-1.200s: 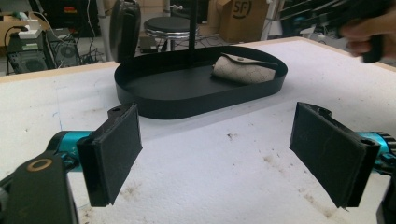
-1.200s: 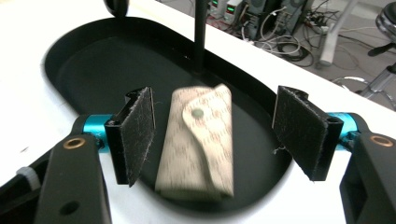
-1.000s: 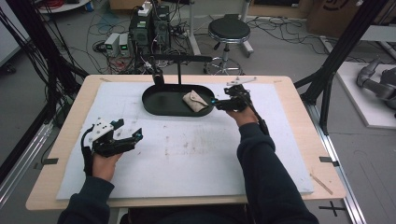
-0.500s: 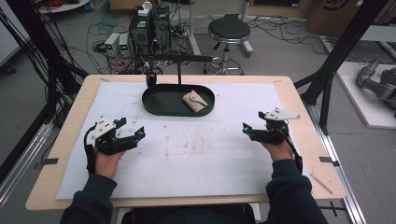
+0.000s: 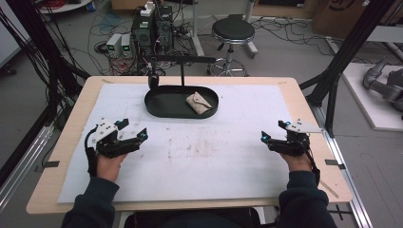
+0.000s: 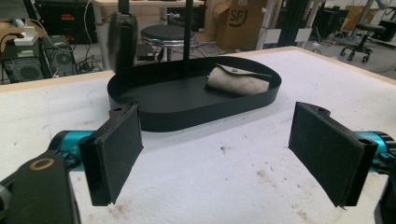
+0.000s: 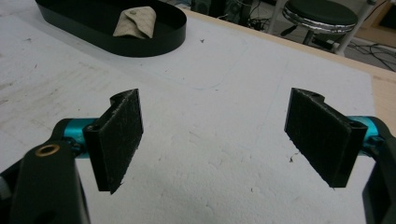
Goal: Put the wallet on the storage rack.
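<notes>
Beige pouch [image 5: 198,102] in black tray [image 5: 161,107], well apart from right hand-held gripper [image 5: 272,136]

Right gripper [image 7: 212,140] gapes empty over white mat [image 7: 224,116] — pouch [image 7: 135,22] in tray [image 7: 163,39].

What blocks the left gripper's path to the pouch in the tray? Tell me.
Only the tray's low black wall. It stands between the open left gripper and the pouch; the white mat between is bare.

The white mat [image 5: 199,152] between the two hands is bare. At the far side, the black tray [image 5: 161,107] and a black stand [image 5: 183,71] block the way.
</notes>
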{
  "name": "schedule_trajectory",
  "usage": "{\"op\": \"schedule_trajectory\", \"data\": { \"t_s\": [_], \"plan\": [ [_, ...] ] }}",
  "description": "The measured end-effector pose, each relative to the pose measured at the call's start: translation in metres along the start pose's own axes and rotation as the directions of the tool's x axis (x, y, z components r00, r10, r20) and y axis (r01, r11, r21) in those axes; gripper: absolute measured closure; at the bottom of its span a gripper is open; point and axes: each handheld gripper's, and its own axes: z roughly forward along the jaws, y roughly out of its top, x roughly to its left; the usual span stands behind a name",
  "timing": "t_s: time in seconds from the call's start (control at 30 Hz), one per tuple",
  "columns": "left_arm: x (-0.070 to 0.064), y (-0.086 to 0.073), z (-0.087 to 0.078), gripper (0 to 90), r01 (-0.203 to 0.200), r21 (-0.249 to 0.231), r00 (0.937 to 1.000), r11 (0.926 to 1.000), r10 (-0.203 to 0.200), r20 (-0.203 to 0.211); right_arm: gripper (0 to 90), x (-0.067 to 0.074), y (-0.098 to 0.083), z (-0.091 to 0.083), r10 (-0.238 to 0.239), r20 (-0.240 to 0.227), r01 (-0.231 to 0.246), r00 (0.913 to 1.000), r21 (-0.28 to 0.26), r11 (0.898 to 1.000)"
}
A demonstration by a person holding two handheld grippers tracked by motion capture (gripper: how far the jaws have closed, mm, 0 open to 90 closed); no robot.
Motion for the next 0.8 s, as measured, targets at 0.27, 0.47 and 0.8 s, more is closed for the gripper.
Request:
{"op": "schedule_trajectory", "data": {
  "t_s": [0.27, 0.47, 0.8],
  "plan": [
    [-0.0032, 0.0002, 0.0007, 17.1, -0.007, 0.004, 0.9999, 1.0, 0.007, 0.008, 19.8, -0.0022, -0.0016, -0.0031, 0.018, 0.016, -0.017, 0.9997, -0.005, 1.0],
    [-0.0022, -0.001, 0.0016, 17.1, -0.001, 0.005, 0.9999, 1.0, 0.001, 0.011, 19.8, -0.005, -0.0027, -0.0012, 0.012, 0.04, -0.012, 0.9991, 0.0, 1.0],
    [-0.0026, -0.0024, 0.0032, 17.1, 0.0, 0.013, 1.0, 0.9999, 0.0, 0.01, 19.8, -0.0041, -0.0024, 0.0009, 0.006, 0.043, -0.006, 0.9991, 0.01, 1.0]
  ]
}}
